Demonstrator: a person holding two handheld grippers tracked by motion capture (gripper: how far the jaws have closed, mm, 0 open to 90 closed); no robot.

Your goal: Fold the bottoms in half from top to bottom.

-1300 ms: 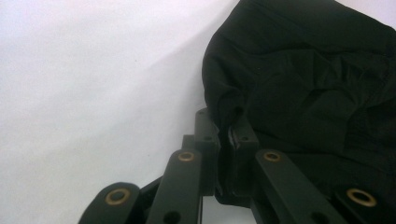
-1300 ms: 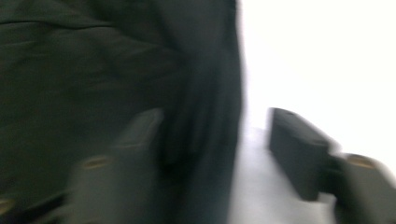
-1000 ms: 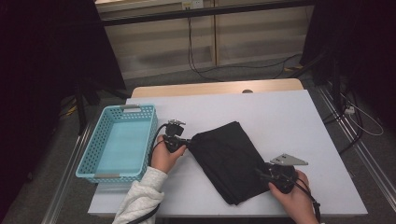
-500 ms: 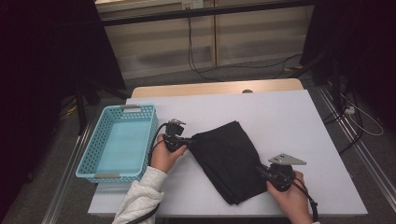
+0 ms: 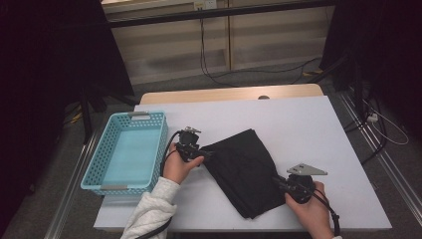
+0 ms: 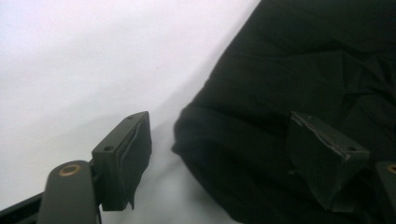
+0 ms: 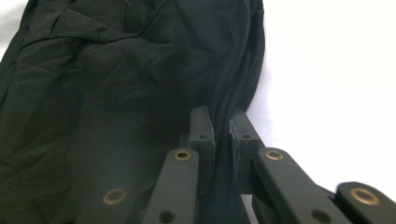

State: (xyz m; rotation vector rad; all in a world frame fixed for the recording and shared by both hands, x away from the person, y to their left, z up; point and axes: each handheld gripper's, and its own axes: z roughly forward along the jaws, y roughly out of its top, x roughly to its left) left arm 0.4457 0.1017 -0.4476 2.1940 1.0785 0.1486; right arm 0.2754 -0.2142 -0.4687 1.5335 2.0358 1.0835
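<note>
Two claws work a folded black cloth (image 5: pixel 244 177) lying on the white desk (image 5: pixel 318 129). The right claw (image 7: pixel 223 128) is pinched tight on a fold at the cloth's near edge. The left claw (image 6: pixel 219 154), whose jaws have just been opening, stands wide, with the cloth's corner between its pads but unpressed. My advice: keep the right pinch firm and low, and let the left clear the fabric fully before moving, so no layer drags. A blue basket (image 5: pixel 99 174) sits beyond the left claw. No readable writing or brand anywhere.
</note>
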